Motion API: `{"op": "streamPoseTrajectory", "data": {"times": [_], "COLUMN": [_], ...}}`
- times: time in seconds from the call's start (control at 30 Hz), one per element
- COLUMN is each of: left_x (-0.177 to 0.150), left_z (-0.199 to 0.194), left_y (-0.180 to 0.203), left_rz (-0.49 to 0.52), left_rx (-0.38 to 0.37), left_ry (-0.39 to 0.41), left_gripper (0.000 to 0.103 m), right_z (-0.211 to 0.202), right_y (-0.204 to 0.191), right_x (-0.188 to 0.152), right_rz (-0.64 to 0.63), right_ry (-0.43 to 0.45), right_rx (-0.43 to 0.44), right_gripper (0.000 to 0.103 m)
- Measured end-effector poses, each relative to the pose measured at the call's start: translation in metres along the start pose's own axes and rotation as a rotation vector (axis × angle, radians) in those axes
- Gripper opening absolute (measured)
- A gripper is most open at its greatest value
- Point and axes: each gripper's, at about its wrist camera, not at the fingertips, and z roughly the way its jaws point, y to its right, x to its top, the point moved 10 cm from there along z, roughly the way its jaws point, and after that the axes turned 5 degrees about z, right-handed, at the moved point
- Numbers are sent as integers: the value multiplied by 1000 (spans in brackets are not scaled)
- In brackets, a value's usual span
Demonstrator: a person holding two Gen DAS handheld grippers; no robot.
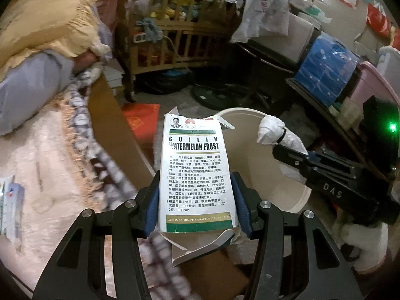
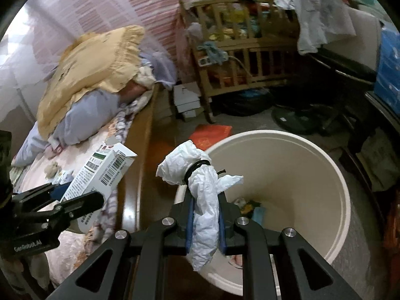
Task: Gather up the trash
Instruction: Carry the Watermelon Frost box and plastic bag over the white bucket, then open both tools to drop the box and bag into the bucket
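Note:
My left gripper (image 1: 196, 200) is shut on a white and green medicine box (image 1: 196, 172) labelled "Watermelon Frost", held over the bed's edge just left of the cream bin (image 1: 297, 195). The box also shows in the right wrist view (image 2: 105, 172), with the left gripper (image 2: 72, 197) around it. My right gripper (image 2: 205, 215) is shut on a crumpled white tissue wad (image 2: 200, 187) tied with a black band, held above the bin's near rim (image 2: 345, 200). The wad shows in the left wrist view (image 1: 275, 130), with the right gripper (image 1: 290, 152) holding it. Some trash lies in the bin's bottom (image 2: 250, 206).
A bed (image 2: 82, 150) with a yellow pillow (image 2: 97, 62) lies to the left, with a wooden side rail (image 2: 142, 135). A wooden crib (image 2: 240, 57) stands behind. A red bag (image 2: 212, 135) lies on the floor. Cluttered shelves (image 1: 332, 80) stand to the right.

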Motion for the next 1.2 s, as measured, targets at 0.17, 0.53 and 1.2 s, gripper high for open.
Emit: {"op": "streamPoseTrajectory", "data": {"times": [0.17,0.53,1.2], "left_x": [3,7,10], "left_z": [19,48,65], "left_y": [15,32,40], "left_rz": [12,10,-58], "left_rx": [-22,-54,-149], "left_ry": [-25,-61,-94], "left_gripper": [50,50,59], "right_z": [3,12,15], "right_y": [18,48,74], "right_x": [1,0,1], "right_rz": [40,110,182], "right_ry": [9,17,28], "right_rx": [-18,-54,-98], "right_gripper": [15,15,36]}}
